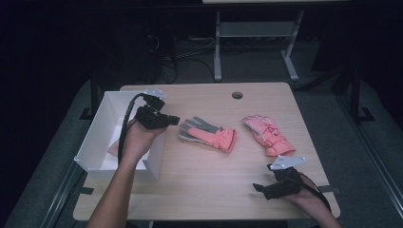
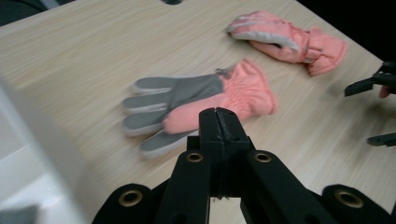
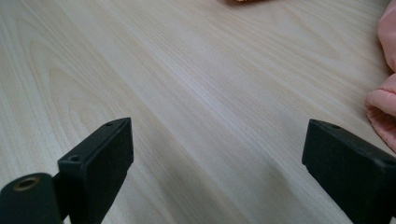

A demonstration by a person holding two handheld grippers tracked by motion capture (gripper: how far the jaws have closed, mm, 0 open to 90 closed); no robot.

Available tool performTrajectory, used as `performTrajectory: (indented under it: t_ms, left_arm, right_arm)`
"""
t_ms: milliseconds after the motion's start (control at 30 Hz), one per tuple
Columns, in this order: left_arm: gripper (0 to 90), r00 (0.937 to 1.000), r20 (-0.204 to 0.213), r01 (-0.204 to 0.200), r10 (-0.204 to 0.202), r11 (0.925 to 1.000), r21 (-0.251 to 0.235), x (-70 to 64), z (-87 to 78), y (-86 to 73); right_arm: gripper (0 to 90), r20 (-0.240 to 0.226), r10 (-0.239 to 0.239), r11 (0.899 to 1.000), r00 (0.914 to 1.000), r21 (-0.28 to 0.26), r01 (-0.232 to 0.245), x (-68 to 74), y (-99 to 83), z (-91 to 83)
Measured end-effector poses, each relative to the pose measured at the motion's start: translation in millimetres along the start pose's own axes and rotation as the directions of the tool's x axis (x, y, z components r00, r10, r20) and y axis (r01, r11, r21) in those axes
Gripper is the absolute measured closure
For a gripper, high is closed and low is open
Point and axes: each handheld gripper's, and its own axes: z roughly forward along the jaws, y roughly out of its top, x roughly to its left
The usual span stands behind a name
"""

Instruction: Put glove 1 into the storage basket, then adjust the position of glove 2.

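Observation:
Two pink gloves lie on the wooden table. One with a grey palm (image 1: 207,134) (image 2: 201,100) sits near the middle, fingers toward the left. The other glove (image 1: 267,134) (image 2: 289,39) lies to its right; its cuff edge (image 3: 385,100) shows in the right gripper view. My left gripper (image 1: 173,119) (image 2: 218,114) is shut and empty, just left of the grey-palmed glove's fingers, over the box rim. My right gripper (image 1: 259,188) (image 3: 217,154) stands open low over bare table at the front right, nothing between its jaws.
A white open box (image 1: 102,128) (image 2: 32,154) stands at the table's left edge with something pink lying inside. A round cable hole (image 1: 237,95) is near the table's far edge. A desk frame (image 1: 256,42) stands on the floor beyond.

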Motion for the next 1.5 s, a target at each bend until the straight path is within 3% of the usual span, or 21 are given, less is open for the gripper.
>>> performTrajectory:
  t_ms: [300,467,733,1033,1267,1500]
  left_arm:
    - [89.7,0.9983,0.037,-0.046,0.045,0.9988,0.015,-33.7,36.8,18.9]
    - [89.8,0.9985,0.041,-0.035,0.035,0.9993,0.007,-40.6,61.8,25.8]
    - [89.8,0.9999,0.015,0.004,-0.004,0.9999,0.010,-29.8,102.2,27.7]
    - [89.8,0.9996,-0.012,0.027,-0.027,0.9976,0.064,-15.8,151.9,13.5]
    - [89.8,0.9984,-0.027,0.053,-0.050,0.9946,0.090,-11.2,174.4,2.9]
    - [89.9,0.9979,0.020,0.059,-0.062,0.9935,0.097,-11.6,179.2,-3.3]
  right_arm:
    - [8.5,-0.003,-0.005,1.000,1.0000,-0.004,0.005,-0.1,0.3,-0.7]
    - [8.5,-0.006,-0.010,1.000,0.9999,-0.001,0.010,0.1,0.7,-0.6]
    - [8.5,-0.009,-0.007,1.000,0.9999,-0.002,0.007,-0.6,0.1,-1.6]
    - [8.5,-0.011,-0.010,1.000,0.9999,-0.004,0.010,-1.4,-0.3,-1.8]
    - [8.6,-0.013,-0.010,1.000,0.9999,-0.006,0.010,-1.4,-0.8,-2.2]
    - [8.6,-0.013,0.000,1.000,0.9999,-0.003,0.000,-1.2,-1.4,-2.9]
